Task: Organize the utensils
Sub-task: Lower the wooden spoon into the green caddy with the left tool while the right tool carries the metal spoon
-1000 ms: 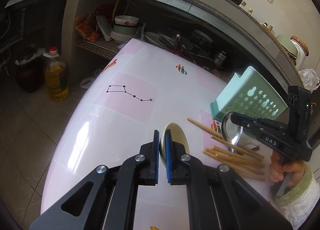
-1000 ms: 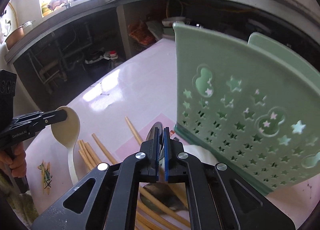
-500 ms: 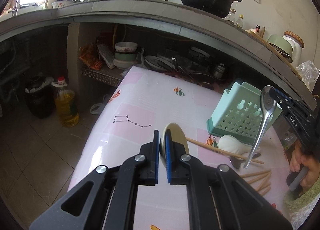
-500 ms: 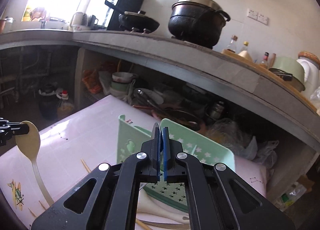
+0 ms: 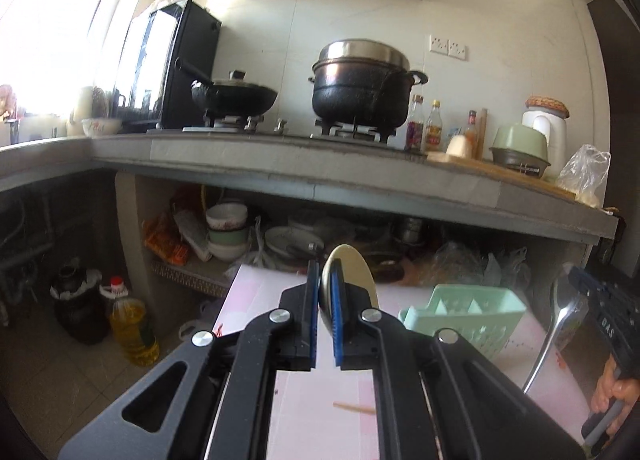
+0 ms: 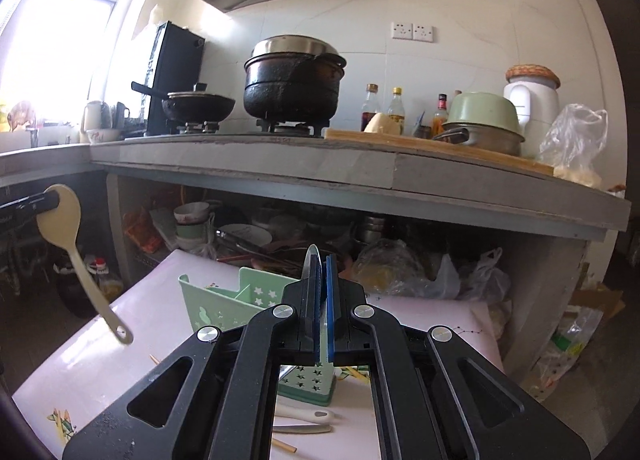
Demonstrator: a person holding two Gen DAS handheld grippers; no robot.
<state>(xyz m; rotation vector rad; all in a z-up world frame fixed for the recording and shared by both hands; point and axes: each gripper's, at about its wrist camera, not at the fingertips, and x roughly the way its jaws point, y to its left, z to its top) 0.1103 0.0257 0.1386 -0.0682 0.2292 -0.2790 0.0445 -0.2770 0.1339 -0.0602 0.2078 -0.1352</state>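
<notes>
Left gripper (image 5: 323,316) pinches the cream spoon (image 6: 60,216); right gripper (image 6: 323,314) pinches the metal spoon (image 5: 554,324). Both handles hang downward. The green basket (image 6: 224,306), on the table's far half, lies below and ahead, nearer the right gripper.

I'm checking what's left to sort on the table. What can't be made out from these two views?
- Left wrist view: most of the table and the cream spoon handle are hidden behind the left gripper.
- Right wrist view: the green holder compartments and the utensils near its base are partly hidden behind the right gripper.
</notes>
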